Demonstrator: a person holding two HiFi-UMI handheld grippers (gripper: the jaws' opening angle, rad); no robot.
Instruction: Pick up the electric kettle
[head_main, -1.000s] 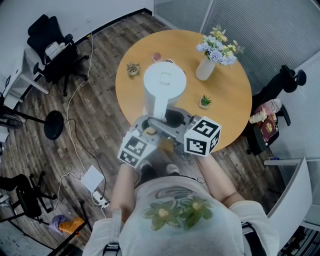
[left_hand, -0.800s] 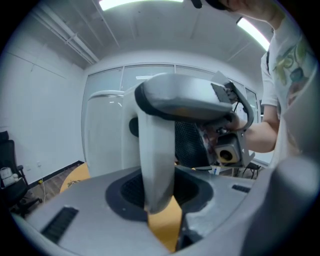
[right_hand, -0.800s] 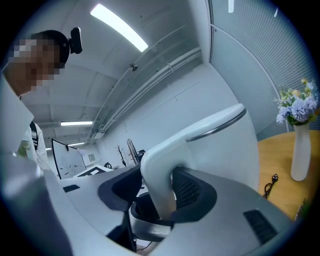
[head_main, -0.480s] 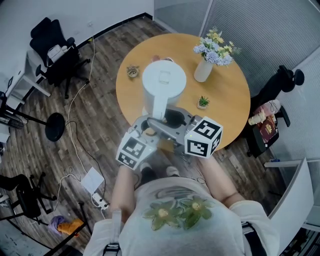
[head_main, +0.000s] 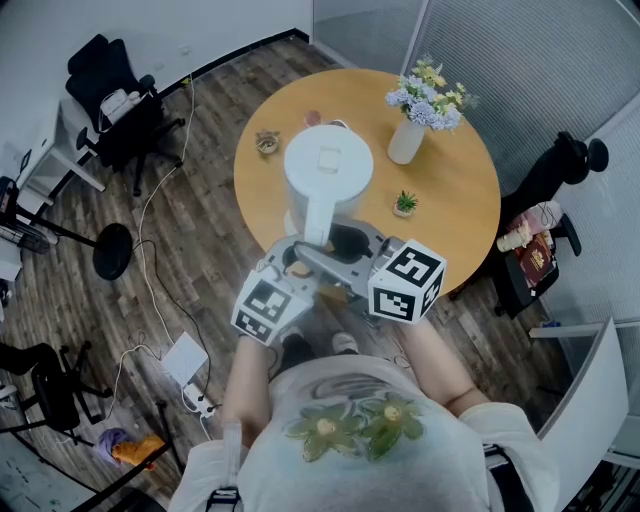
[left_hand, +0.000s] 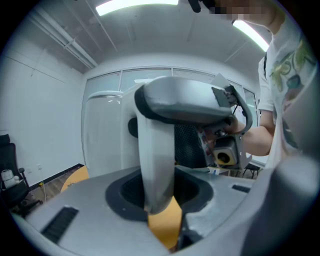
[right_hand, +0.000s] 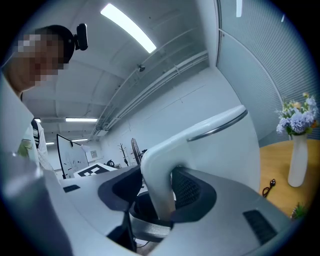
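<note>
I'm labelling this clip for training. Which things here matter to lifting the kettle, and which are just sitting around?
In the job: electric kettle; left gripper and right gripper, both with jaws closed on its handle.
Just lying about: flower vase, small potted plant, succulent, office chair.

No word, number or brand can be read anywhere. The two grey cubes (head_main: 268, 308) just below the white plastic electric kettle (head_main: 327, 165) carry black-and-white square code markers (head_main: 405, 280), which are patterns, not letters.

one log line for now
left gripper: shut on kettle handle | right gripper: shut on kettle handle | electric kettle: upright, near table edge
</note>
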